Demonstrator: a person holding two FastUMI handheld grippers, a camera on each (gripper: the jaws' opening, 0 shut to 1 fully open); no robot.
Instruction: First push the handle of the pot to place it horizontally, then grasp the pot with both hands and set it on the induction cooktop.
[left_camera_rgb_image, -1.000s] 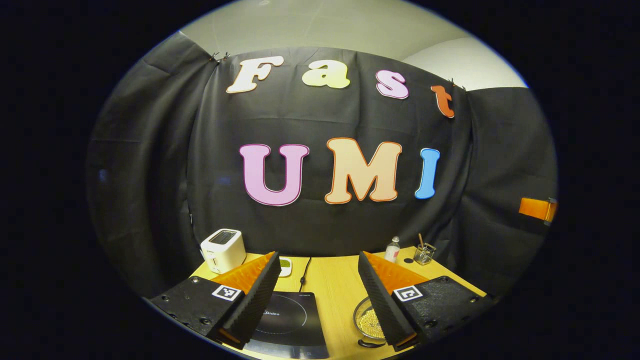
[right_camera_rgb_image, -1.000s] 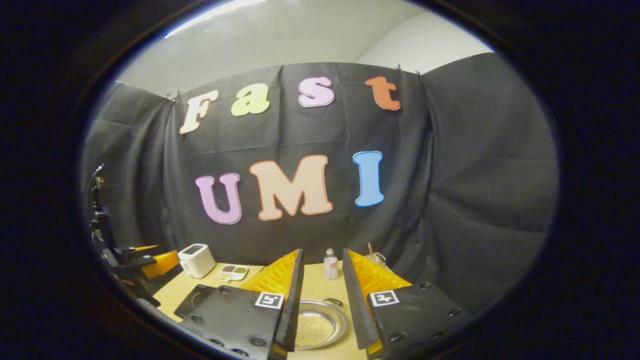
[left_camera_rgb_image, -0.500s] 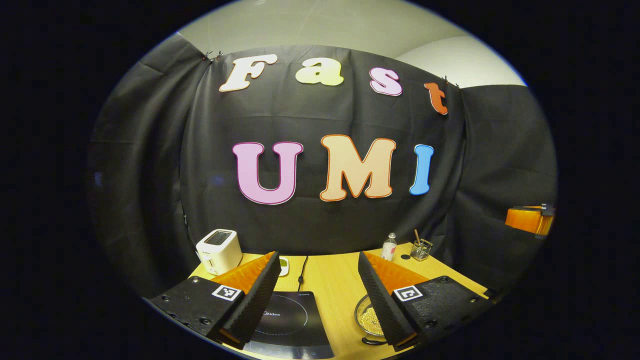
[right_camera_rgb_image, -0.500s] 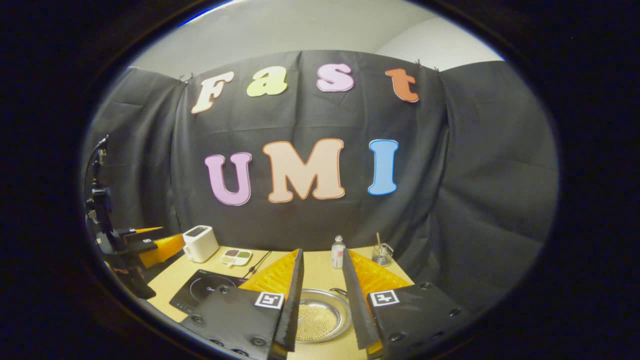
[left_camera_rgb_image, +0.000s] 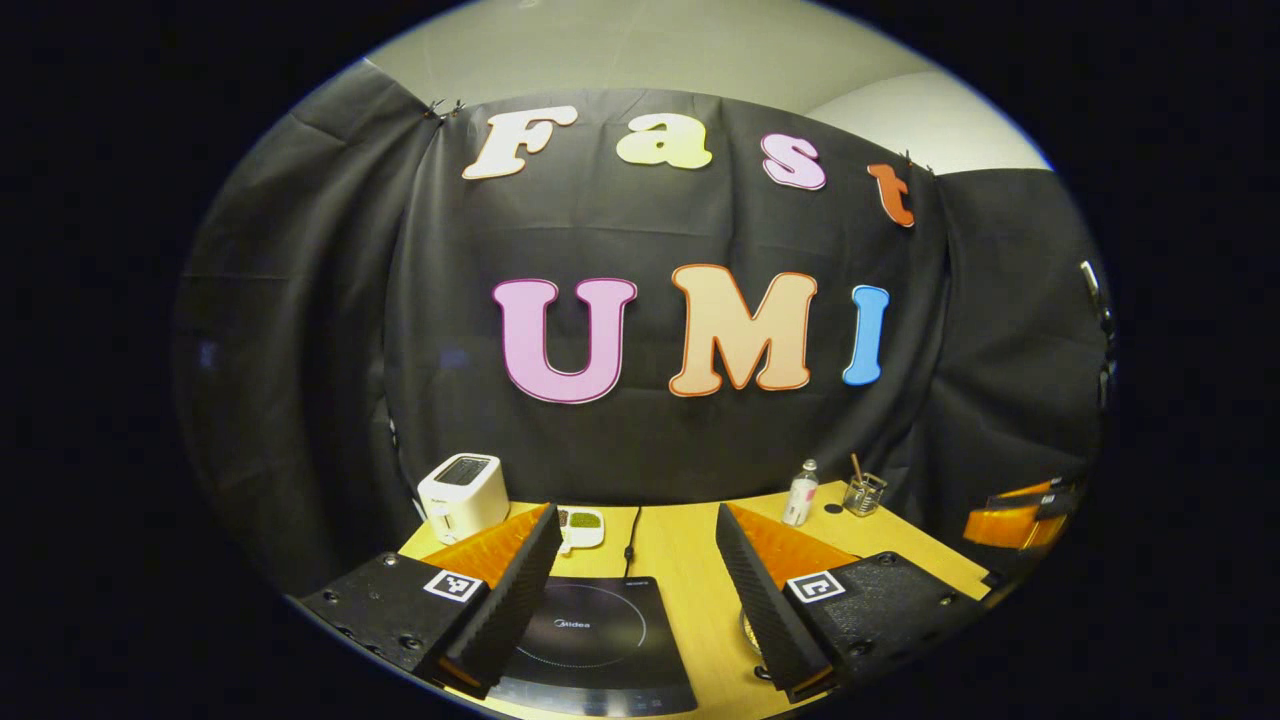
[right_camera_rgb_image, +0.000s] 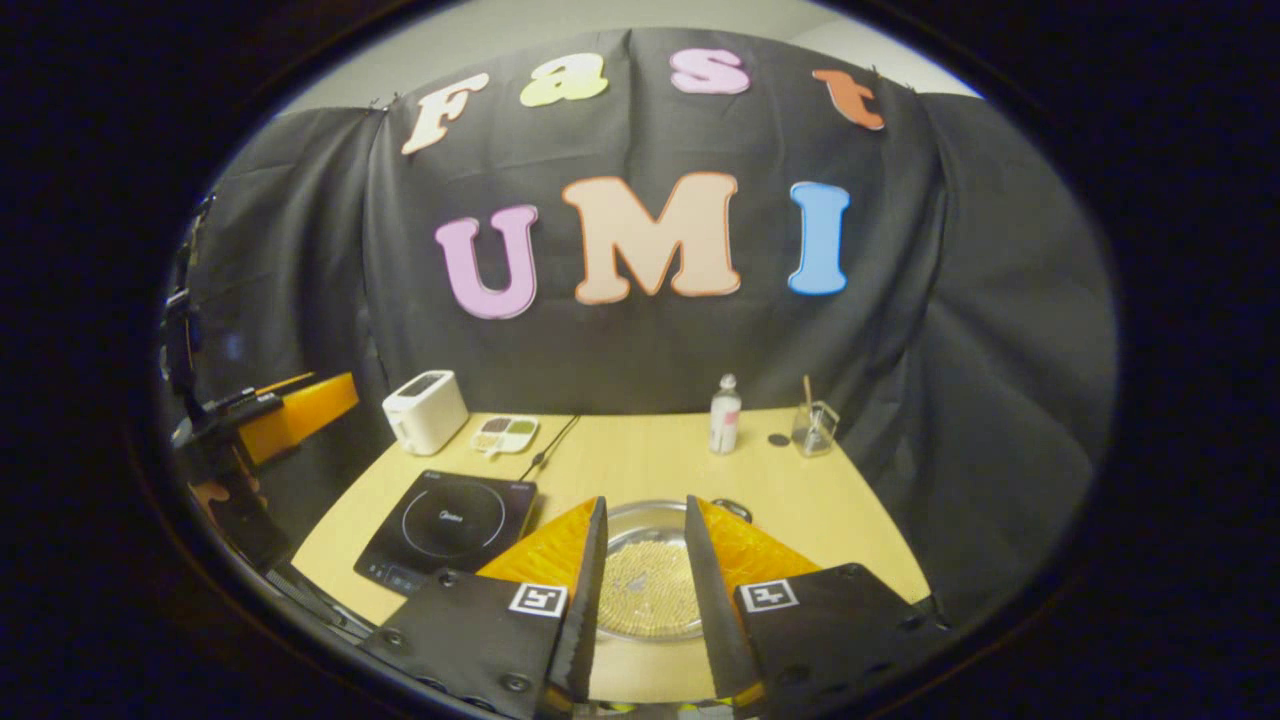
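**Open middle, clutter along the back edge**

I am seeing bare table (right_camera_rgb_image: 640, 465) lying between the pot (right_camera_rgb_image: 645, 590) and the cooktop (right_camera_rgb_image: 452, 525), so nothing is blocking that passage. A toaster (right_camera_rgb_image: 425, 410), a small dish (right_camera_rgb_image: 505, 434) and a cord (right_camera_rgb_image: 548, 452) are crowding the far left corner. A bottle (right_camera_rgb_image: 725, 414) and a glass (right_camera_rgb_image: 814, 428) are standing at the back right, well apart from the pot.
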